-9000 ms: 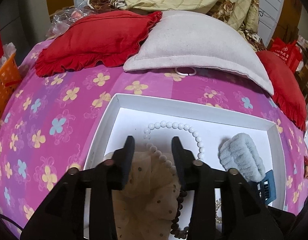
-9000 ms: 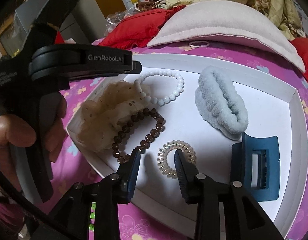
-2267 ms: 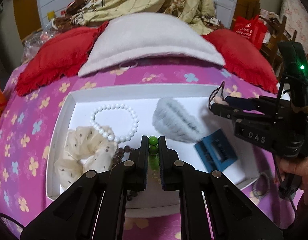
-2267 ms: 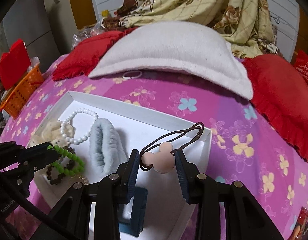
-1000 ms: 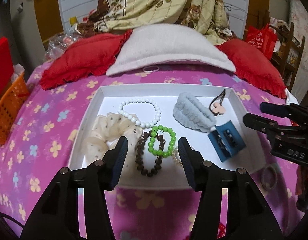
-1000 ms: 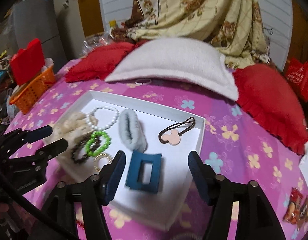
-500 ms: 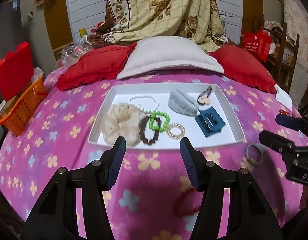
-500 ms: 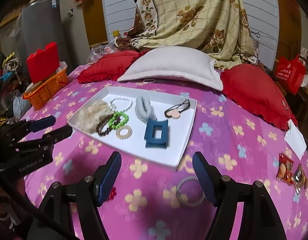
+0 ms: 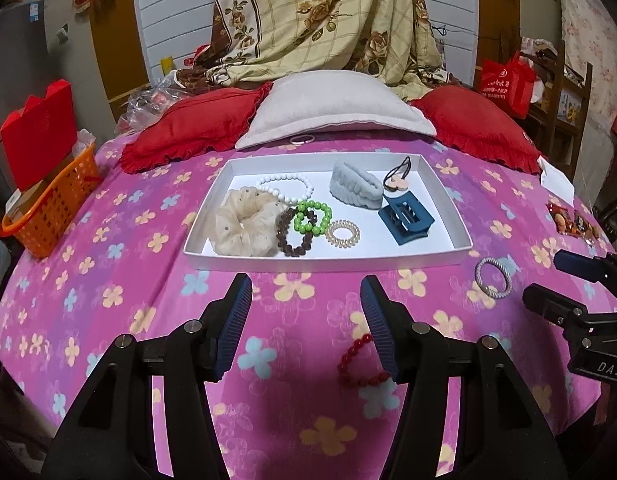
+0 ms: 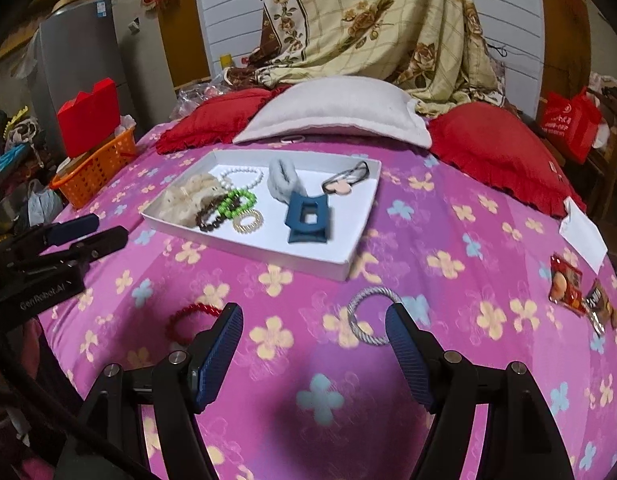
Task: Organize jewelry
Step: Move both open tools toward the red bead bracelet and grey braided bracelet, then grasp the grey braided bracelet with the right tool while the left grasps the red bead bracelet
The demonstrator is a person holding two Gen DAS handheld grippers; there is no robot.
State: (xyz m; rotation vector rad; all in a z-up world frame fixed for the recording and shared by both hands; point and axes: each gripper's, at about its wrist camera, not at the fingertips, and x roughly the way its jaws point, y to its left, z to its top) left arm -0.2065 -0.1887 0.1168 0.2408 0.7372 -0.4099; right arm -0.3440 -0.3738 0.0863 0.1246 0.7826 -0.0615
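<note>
Room was a cluttered bedroom: a floral blanket [image 9: 324, 20] hung at the back, with red cushions [image 9: 196, 124] and a grey pillow [image 9: 332, 108] along the far edge of the bed, and an orange basket [image 9: 48, 208] sat off to the left. The surface was a soft pink flowered bedspread [image 9: 120, 272], so anything on it sat in a slight dip.

A white tray [image 9: 328, 258] lay mid-bed and held a cream scrunchie [image 9: 244, 226], a white bead bracelet [image 9: 284, 188], a brown bead bracelet [image 9: 290, 236], a green bead bracelet [image 9: 312, 218], a coil hair tie [image 9: 342, 234], a grey fluffy band [image 9: 354, 186], a blue claw clip [image 9: 406, 216] and a mouse-shaped hair tie [image 9: 396, 176].

Two pieces were outside the tray on the near side. A red bead bracelet [image 9: 358, 364] lay flat just ahead of the left gripper [image 9: 306, 320], slightly right of its centreline and partly behind the right finger. A silver rope ring [image 10: 372, 316] lay flat just ahead of the right gripper [image 10: 314, 350], toward its right finger. Both were round loops, so no long axis mattered.

Both grippers were spread wide and held nothing. Judgement: each arm was nearest its own piece; likely next was a descent onto one rim of each loop, with the tray beyond.
</note>
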